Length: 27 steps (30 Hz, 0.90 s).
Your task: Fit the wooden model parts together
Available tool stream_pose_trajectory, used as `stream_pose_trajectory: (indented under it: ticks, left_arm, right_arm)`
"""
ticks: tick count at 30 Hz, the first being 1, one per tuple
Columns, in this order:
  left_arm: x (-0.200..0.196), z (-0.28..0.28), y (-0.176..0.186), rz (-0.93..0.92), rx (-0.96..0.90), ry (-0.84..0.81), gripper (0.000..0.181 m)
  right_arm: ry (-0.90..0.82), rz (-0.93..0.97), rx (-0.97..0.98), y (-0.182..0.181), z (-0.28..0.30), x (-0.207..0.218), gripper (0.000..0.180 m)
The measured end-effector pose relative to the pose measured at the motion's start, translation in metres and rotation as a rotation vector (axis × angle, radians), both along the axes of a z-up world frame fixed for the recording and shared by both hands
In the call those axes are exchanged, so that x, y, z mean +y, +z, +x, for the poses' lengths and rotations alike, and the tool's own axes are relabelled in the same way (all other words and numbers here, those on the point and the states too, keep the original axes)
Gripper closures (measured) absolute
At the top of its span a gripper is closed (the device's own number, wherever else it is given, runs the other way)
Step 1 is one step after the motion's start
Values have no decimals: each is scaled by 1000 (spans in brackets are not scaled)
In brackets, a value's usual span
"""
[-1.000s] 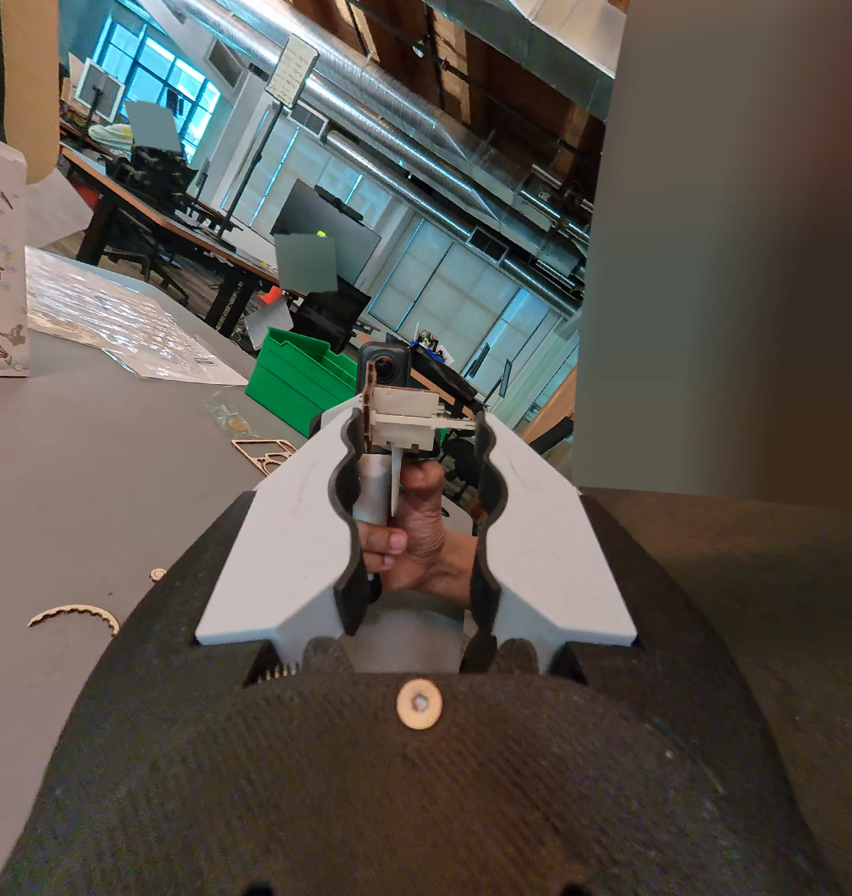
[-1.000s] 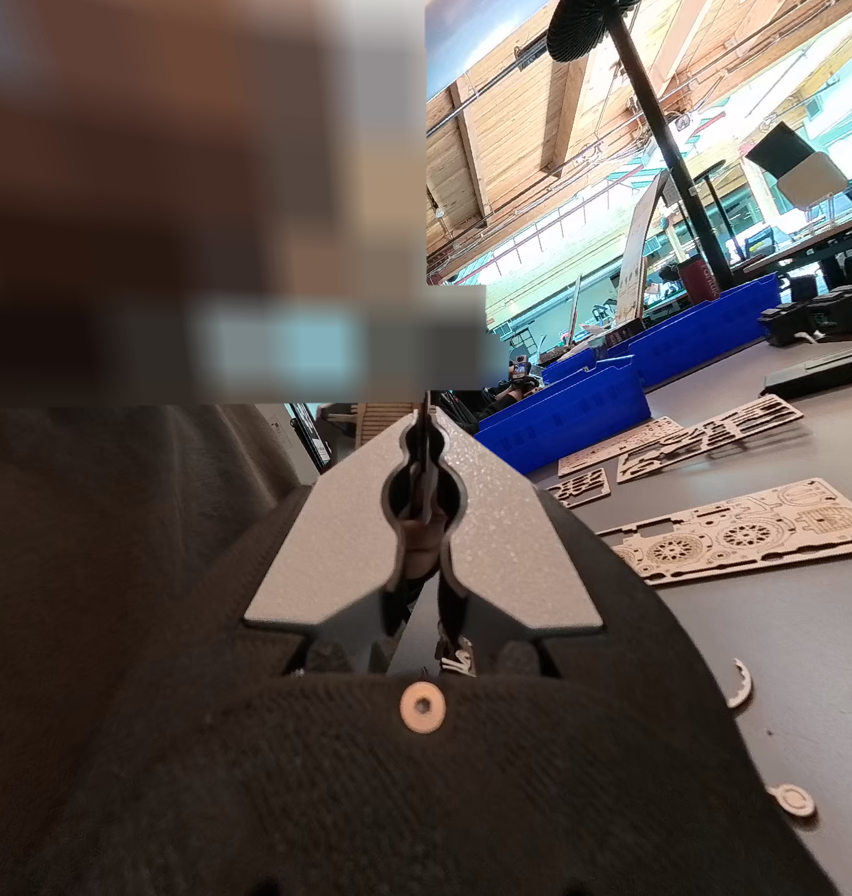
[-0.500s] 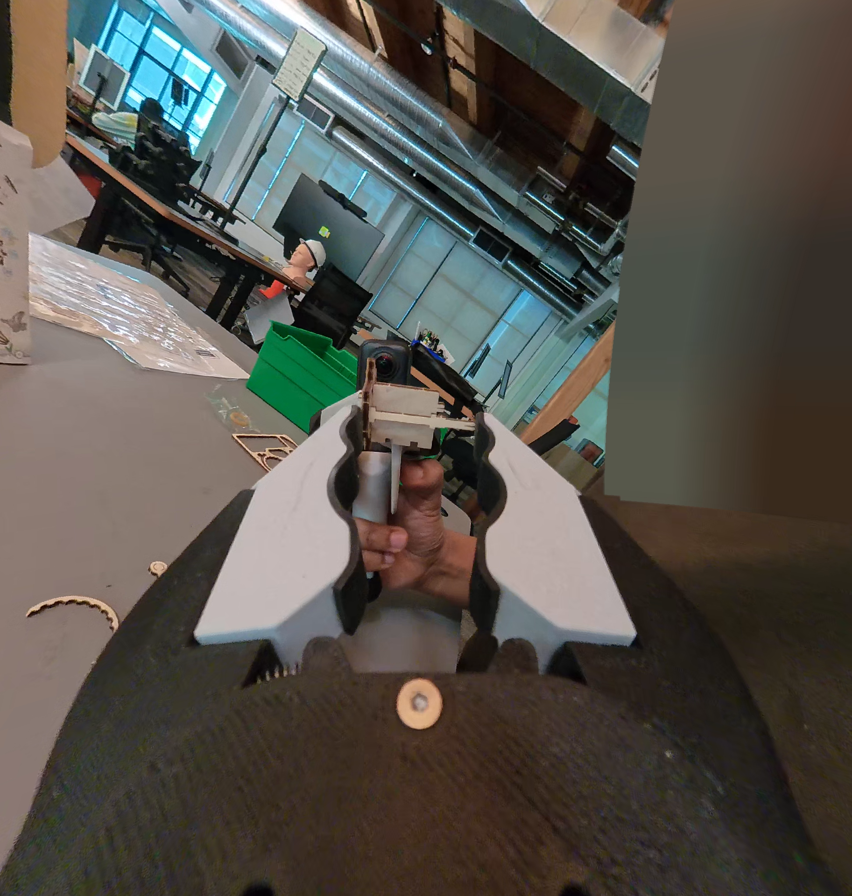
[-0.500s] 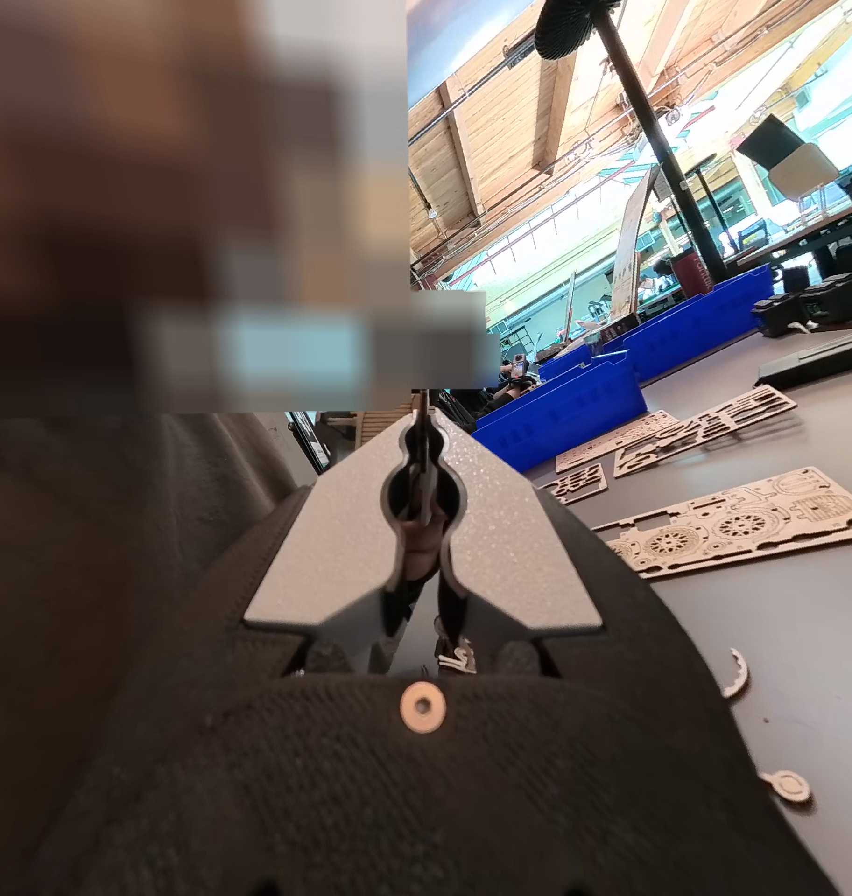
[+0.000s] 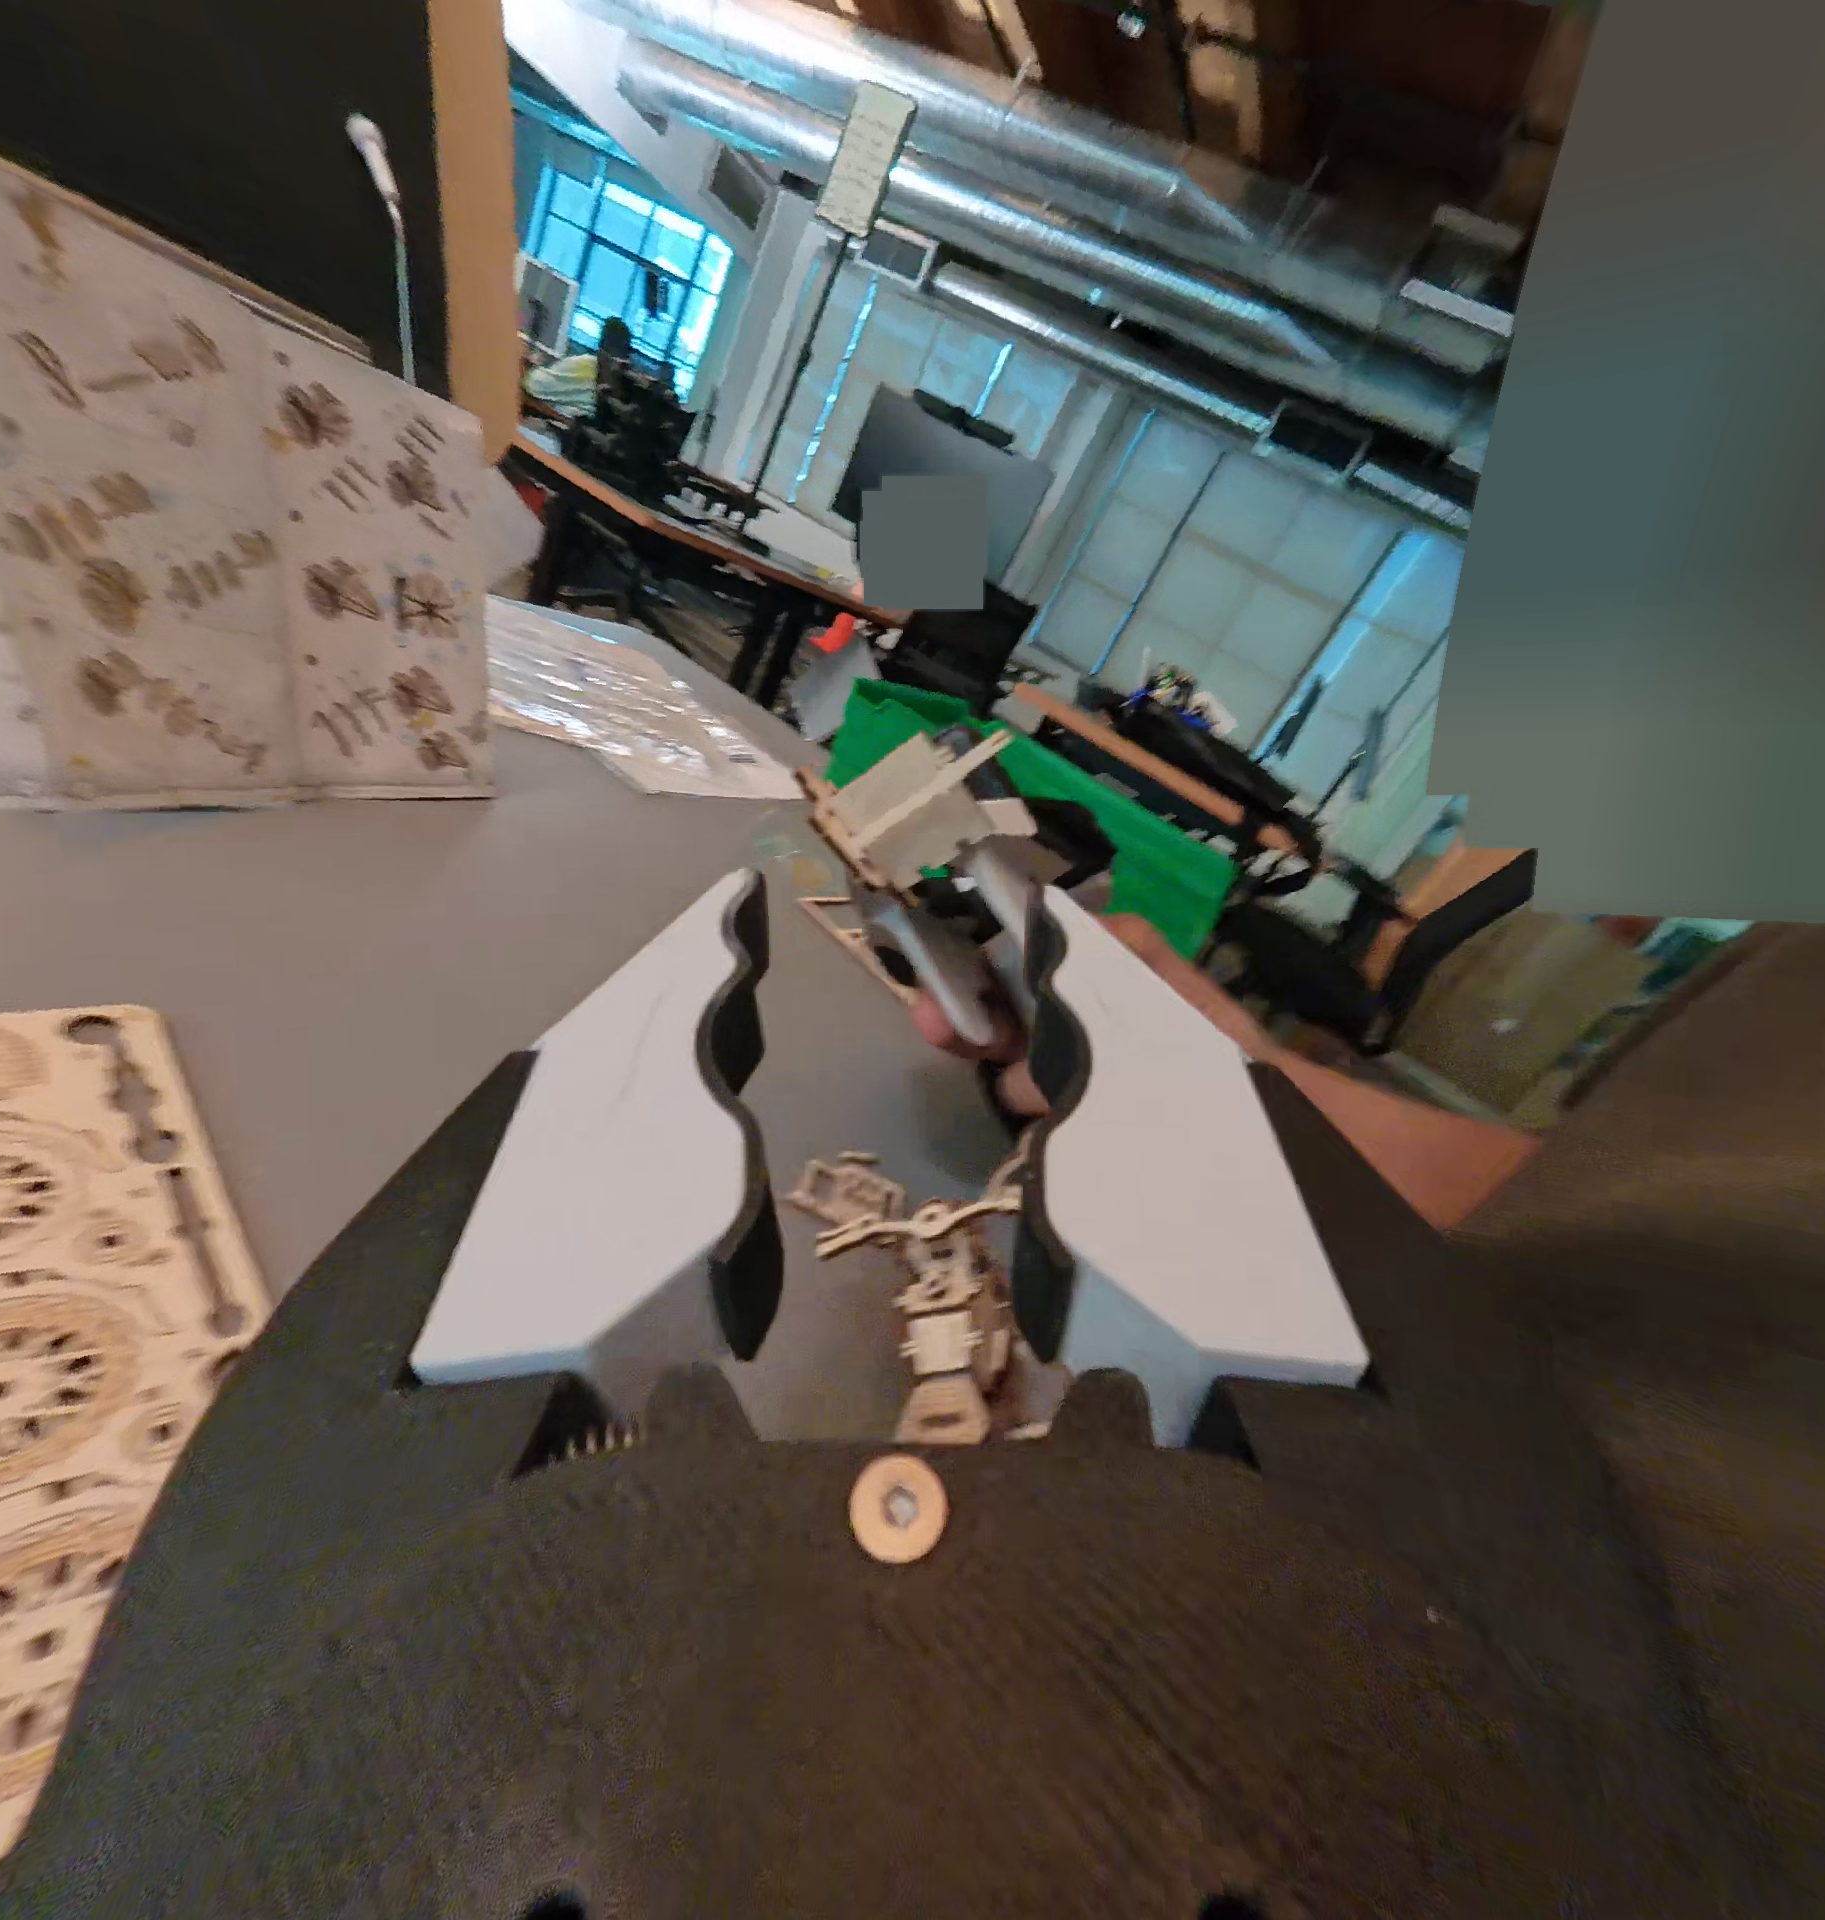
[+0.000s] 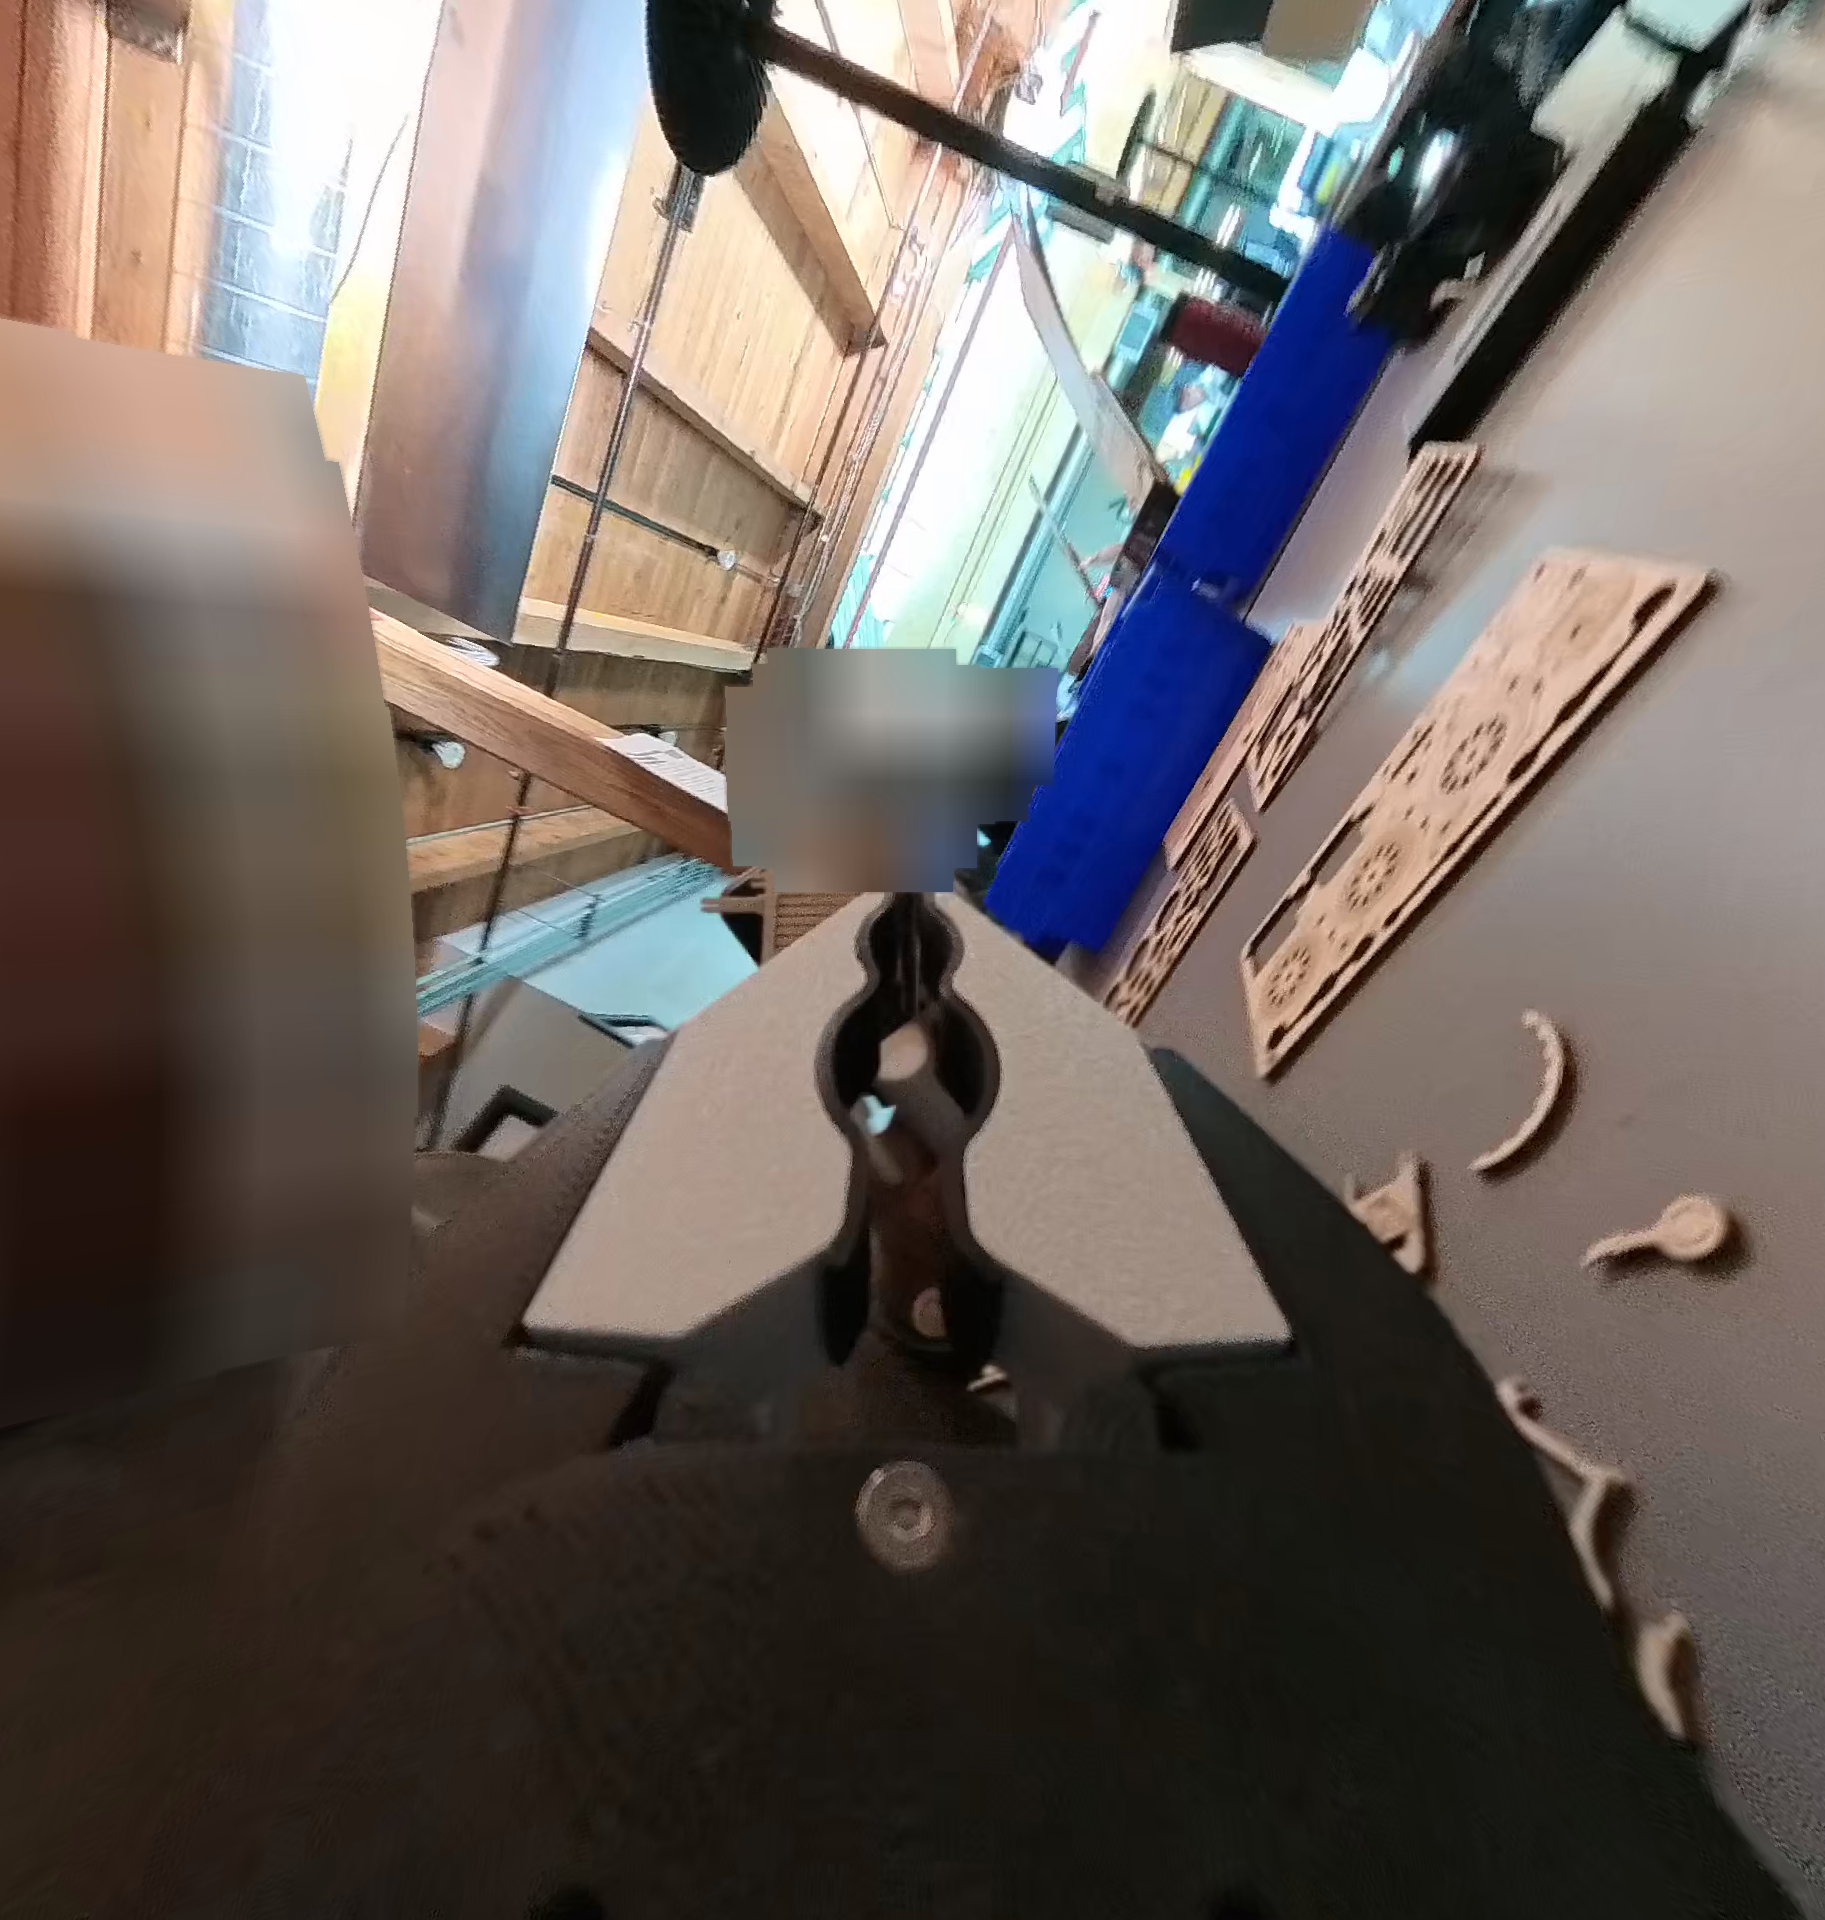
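In the left wrist view my left gripper [image 5: 897,914] is open and empty, pointing down at the grey table [image 5: 368,935]. A partly built wooden model [image 5: 929,1278] lies on the table between the bases of its fingers. Beyond its tips, my right gripper [image 5: 939,894] holds a small boxy wooden assembly [image 5: 908,805] up in the air, tilted. In the right wrist view my right gripper [image 6: 913,914] is shut on a thin wooden edge of that assembly; a blur patch hides most of it.
A laser-cut wooden sheet [image 5: 56,1299] lies at the left and an instruction booklet [image 5: 212,582] stands behind it. A green bin [image 5: 1147,831] is at the far edge. More wooden sheets [image 6: 1459,810], loose cut pieces [image 6: 1531,1091] and blue bins [image 6: 1126,790] are on the right.
The assembly was between my left fingertips; now the left gripper has dropped away toward the table. The right gripper still holds the assembly and has rolled, tilting its view.
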<state>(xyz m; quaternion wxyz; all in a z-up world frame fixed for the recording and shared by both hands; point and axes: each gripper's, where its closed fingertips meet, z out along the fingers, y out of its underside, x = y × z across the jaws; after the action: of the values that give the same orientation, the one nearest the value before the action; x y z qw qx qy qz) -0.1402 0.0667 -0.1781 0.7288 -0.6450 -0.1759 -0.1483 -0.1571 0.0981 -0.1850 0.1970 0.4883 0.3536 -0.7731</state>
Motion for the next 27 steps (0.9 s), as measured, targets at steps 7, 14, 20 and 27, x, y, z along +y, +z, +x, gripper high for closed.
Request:
stream_pose_trajectory:
  ticks: [7,14,20,27]
  left_arm:
    - [-4,-1,-11,-118,255,51,137]
    - [-1,4,-20,-234,487,110,150]
    - [1,3,-25,-253,473,103,145]
    - [3,7,-28,-259,478,79,153]
  right_arm:
    - [121,-133,-141,-9,10,-18,179]
    - [107,-61,-188,-17,13,-24,178]
    - [112,-44,-193,-18,15,-28,178]
    - [128,-42,-195,-20,17,-33,178]
